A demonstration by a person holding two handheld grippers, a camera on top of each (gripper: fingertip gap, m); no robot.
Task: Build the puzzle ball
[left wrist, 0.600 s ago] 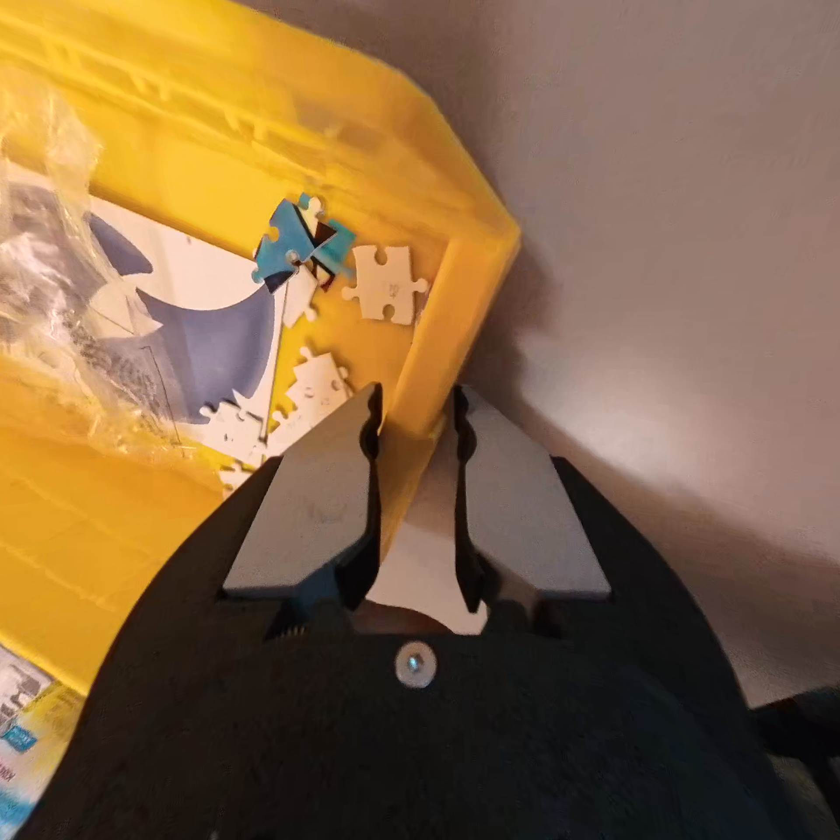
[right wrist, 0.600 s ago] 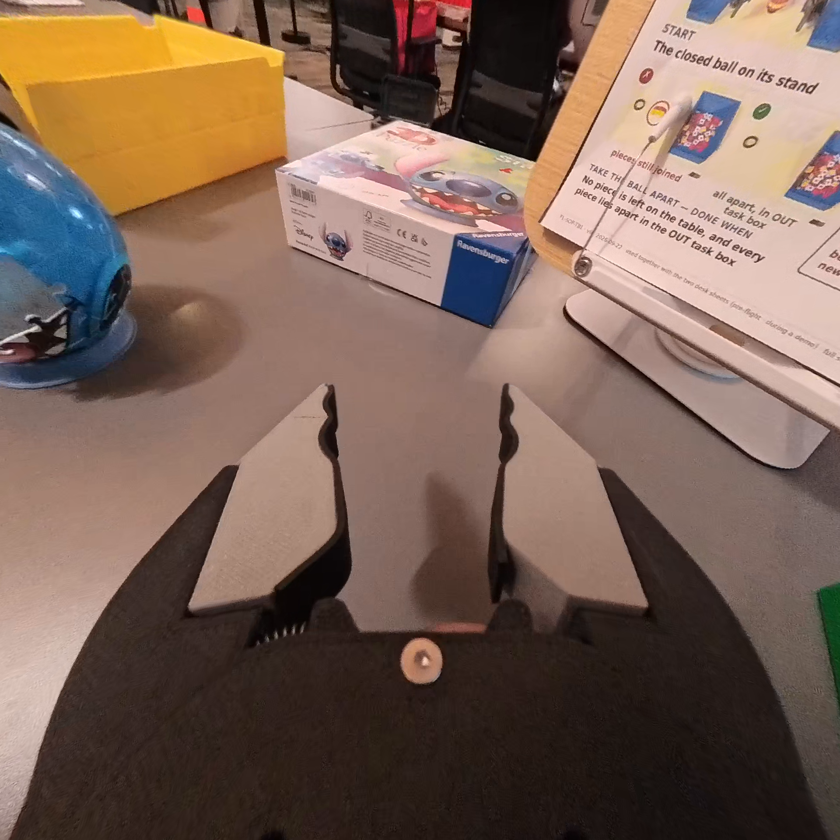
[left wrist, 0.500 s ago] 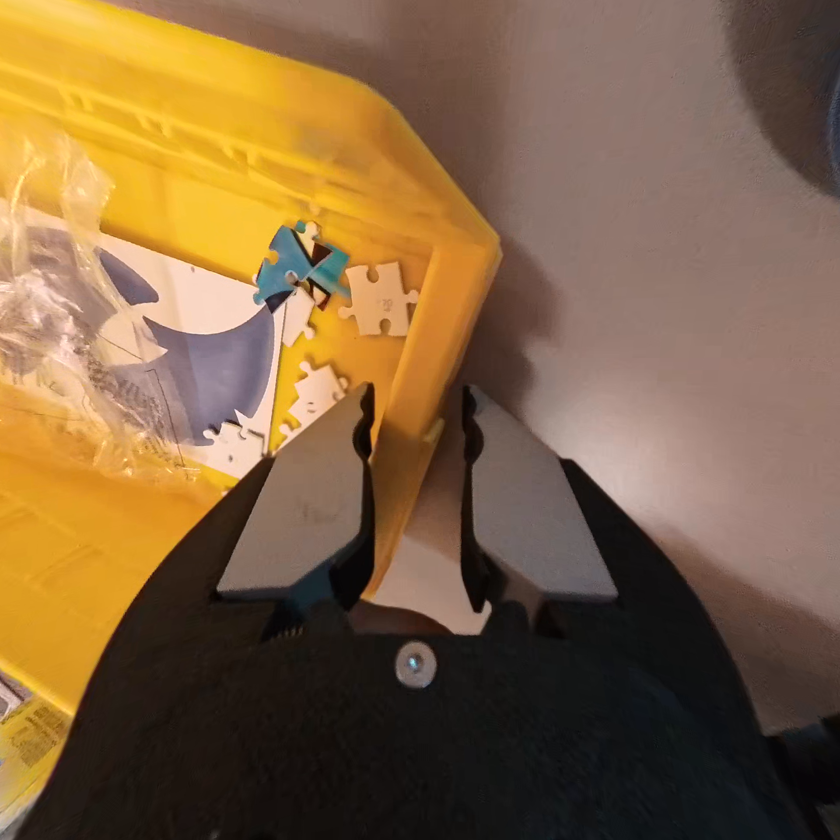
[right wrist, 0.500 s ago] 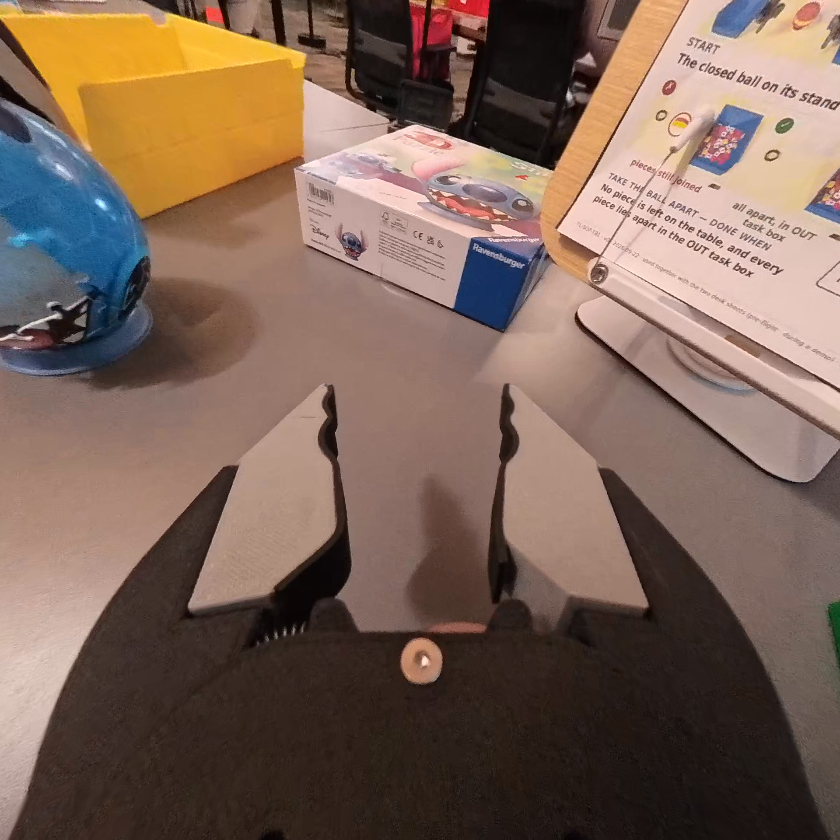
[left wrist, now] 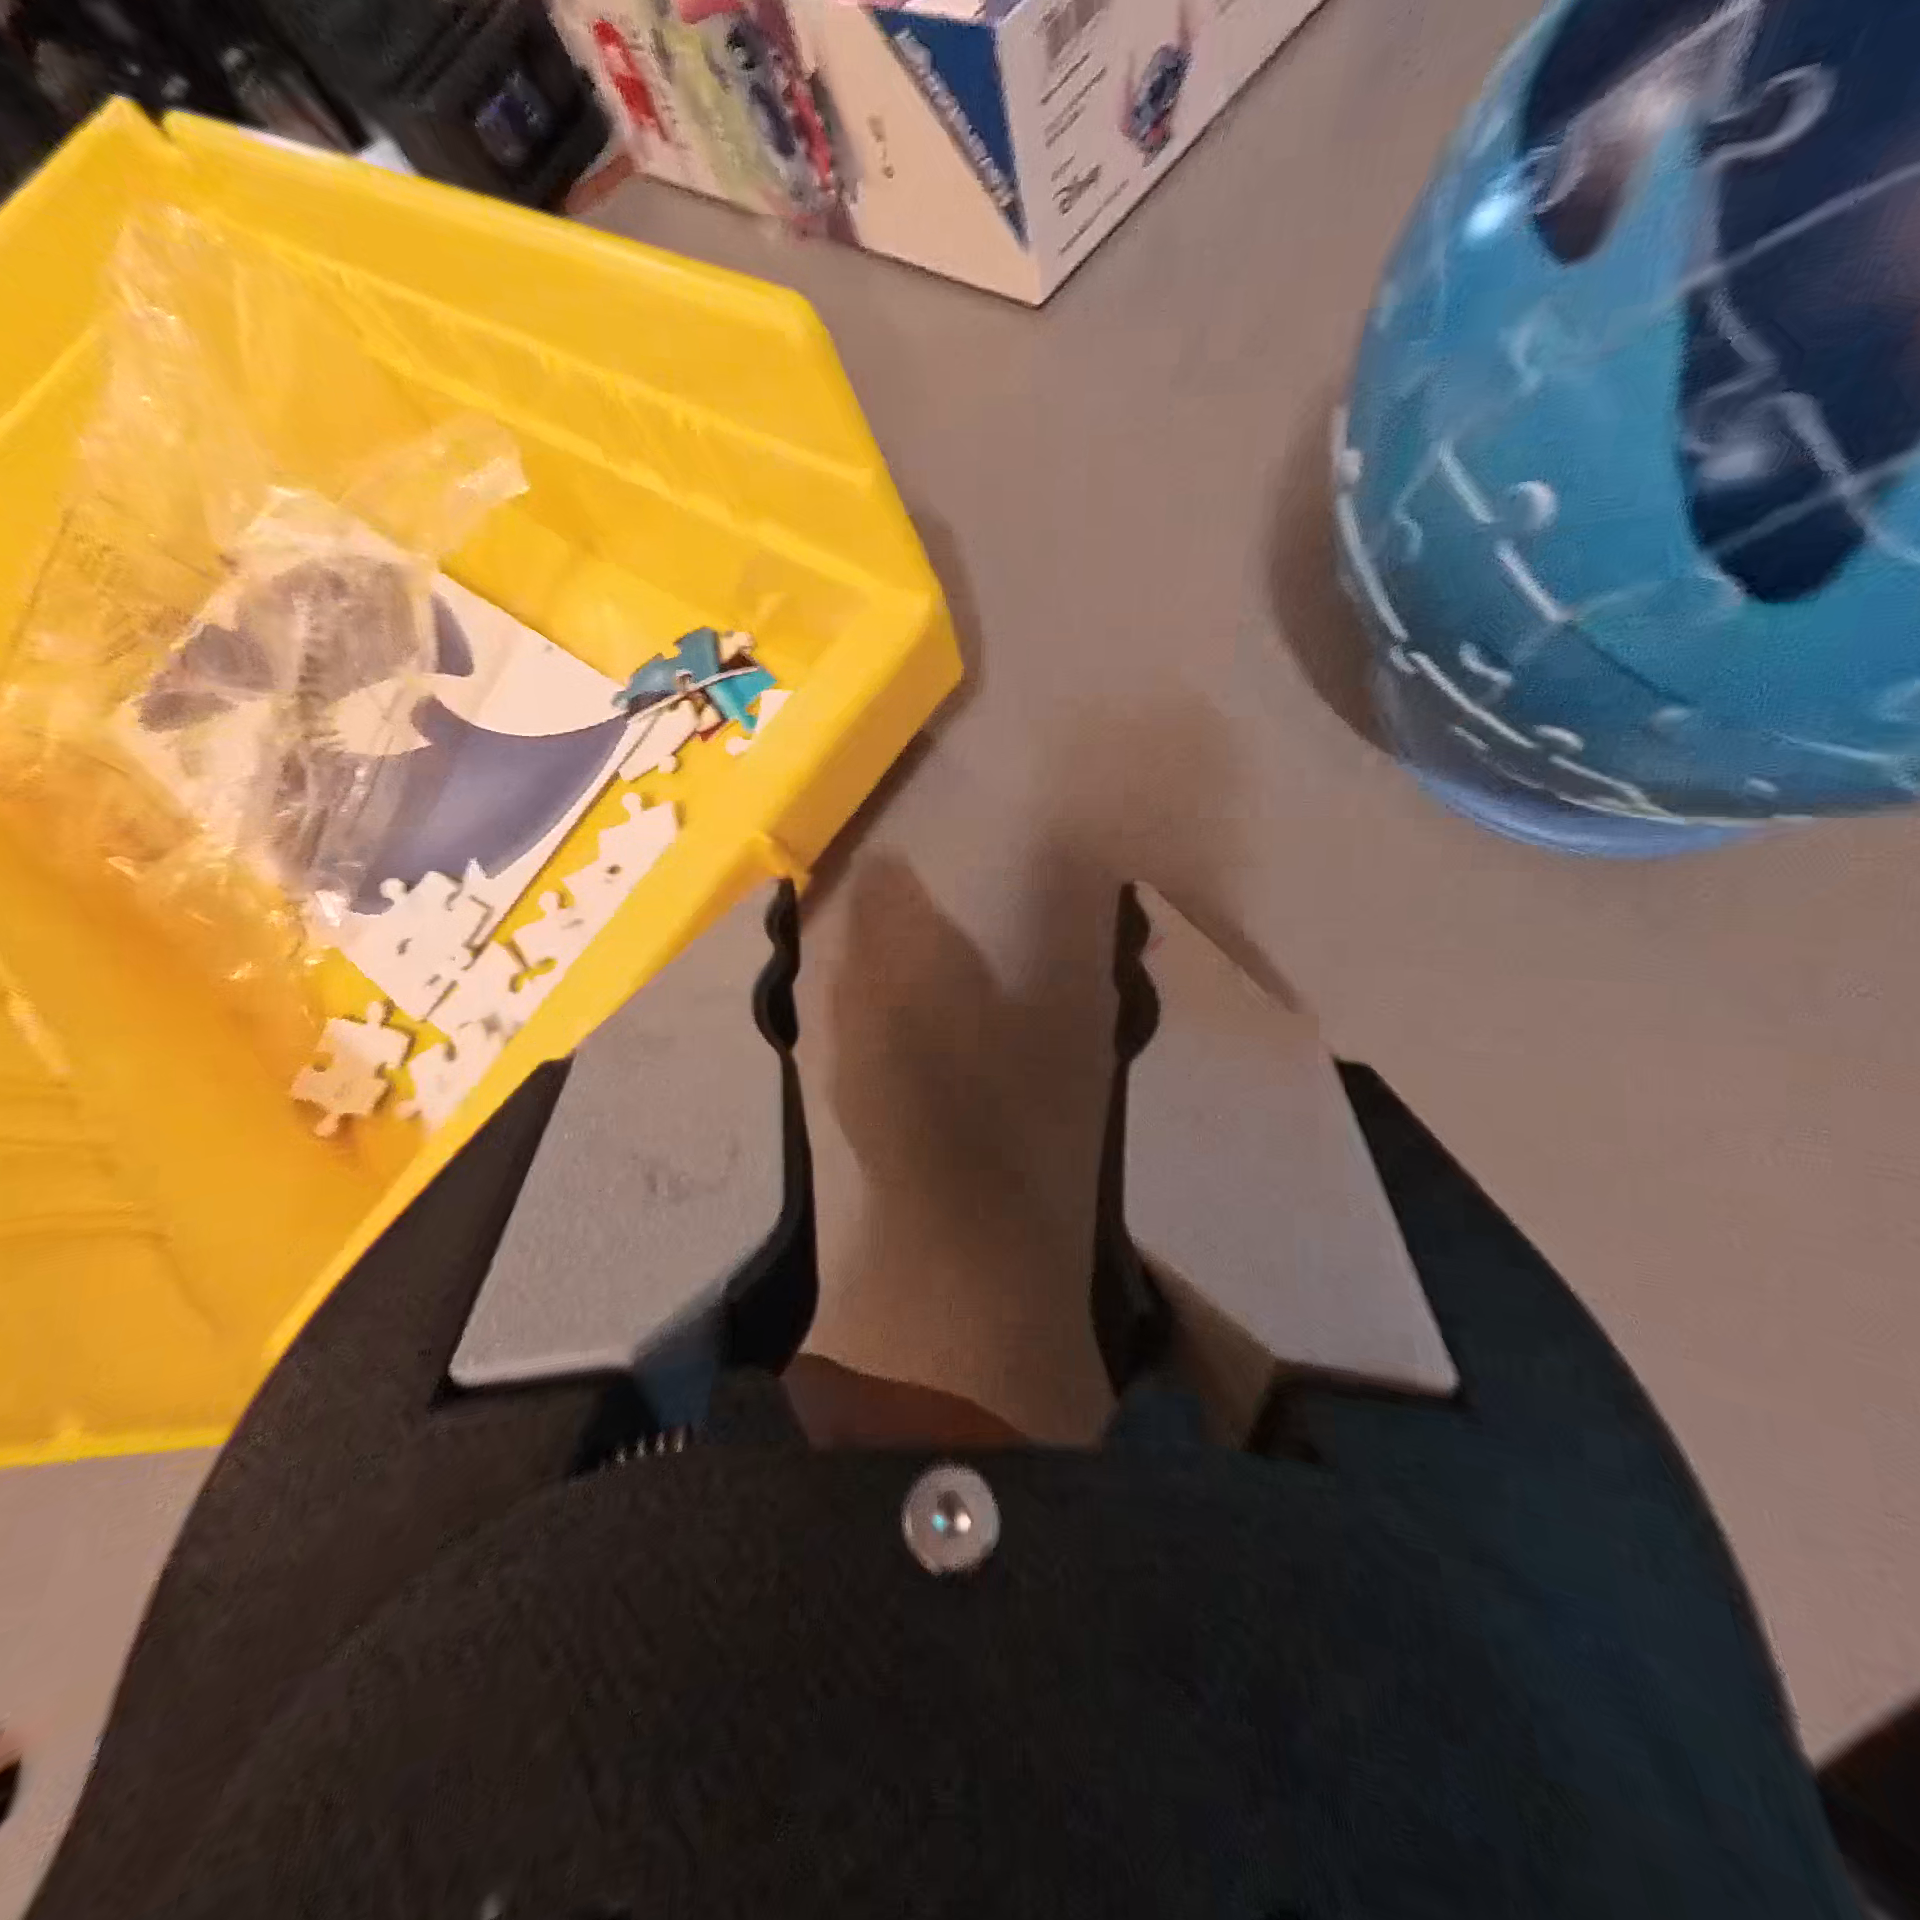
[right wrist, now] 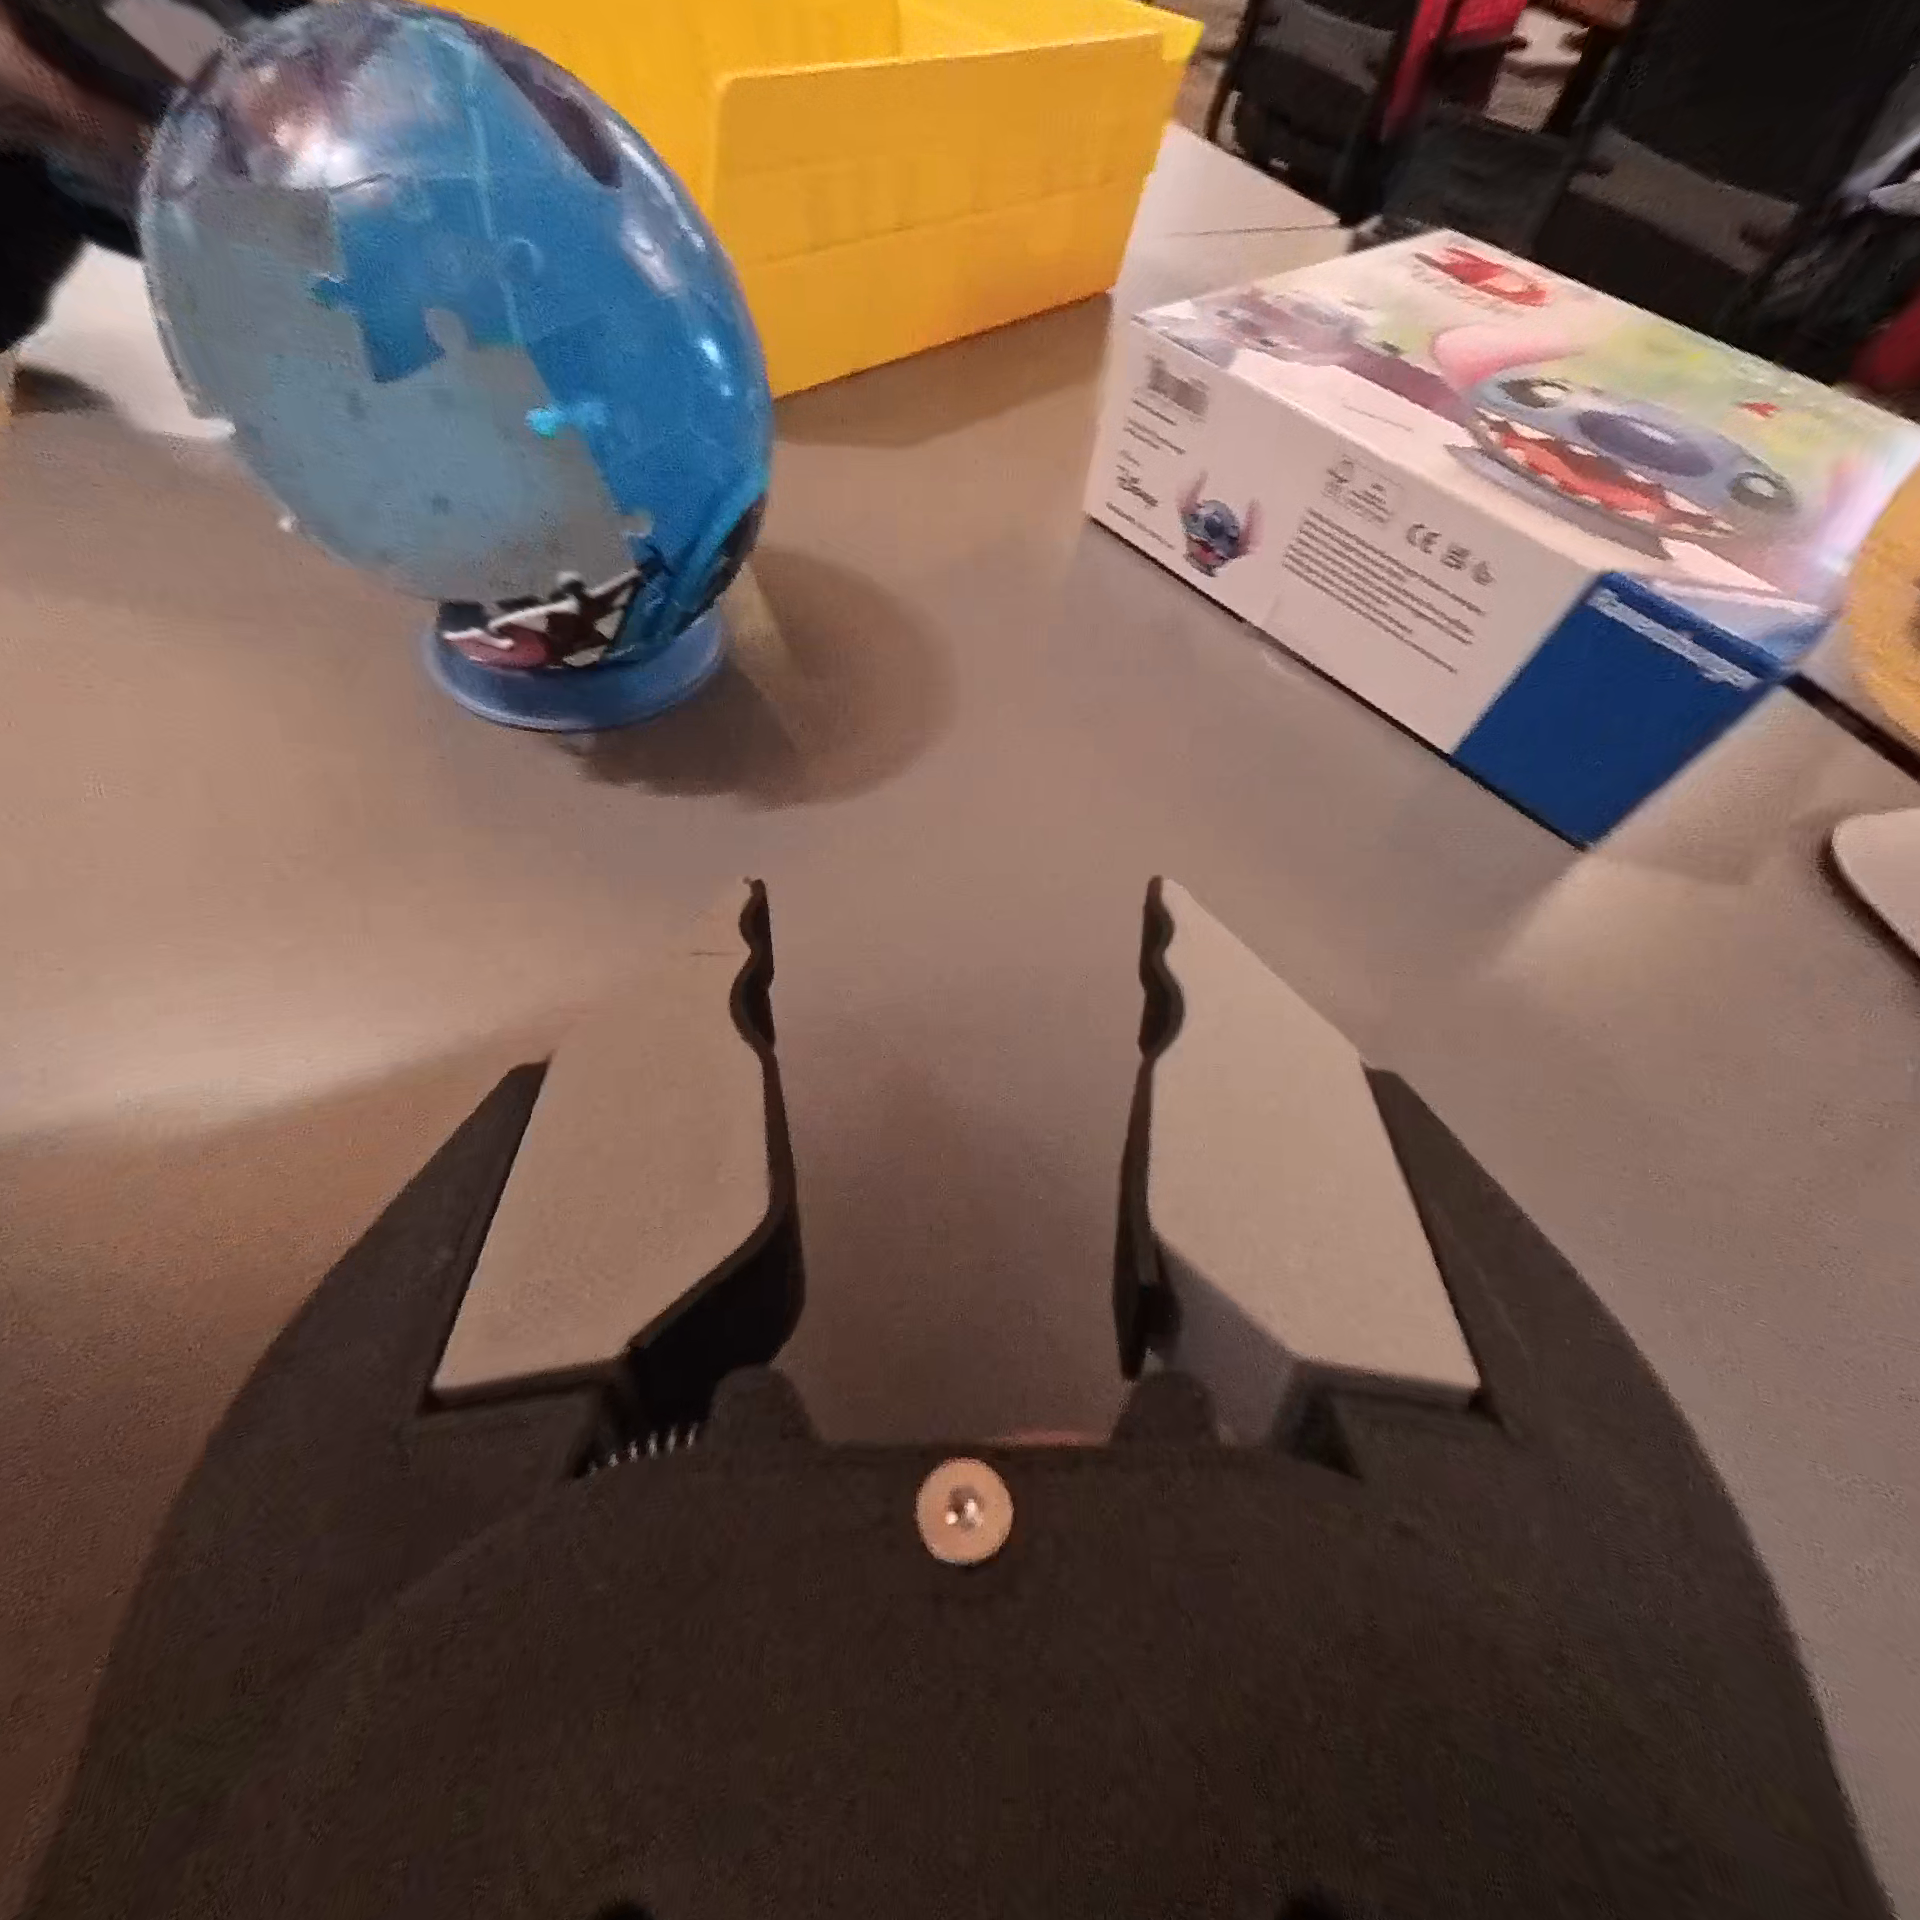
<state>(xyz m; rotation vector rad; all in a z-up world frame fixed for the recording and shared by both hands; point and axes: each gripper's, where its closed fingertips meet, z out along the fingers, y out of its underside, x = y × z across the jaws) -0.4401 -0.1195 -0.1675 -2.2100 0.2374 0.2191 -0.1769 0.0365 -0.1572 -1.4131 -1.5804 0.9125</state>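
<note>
The blue puzzle ball stands on its round blue stand on the grey table, with a gap of missing pieces on its near side; it also shows in the left wrist view at upper right. A yellow bin holds several loose white and blue puzzle pieces, a printed sheet and a crumpled clear bag. My left gripper is open and empty over the table just right of the bin's corner. My right gripper is open and empty above the table, in front of the ball.
The puzzle's white and blue cardboard box lies at the right, also in the left wrist view. A second yellow bin stands behind the ball. A white stand base shows at the right edge. There is about 30 centimeters between the tips of the two grippers. The white stand base is about 30 centimeters from my right fingertips.
My left gripper has opened and pulled back from the bin's wall, now off its corner. My right gripper has turned left, bringing the ball into fuller view.
</note>
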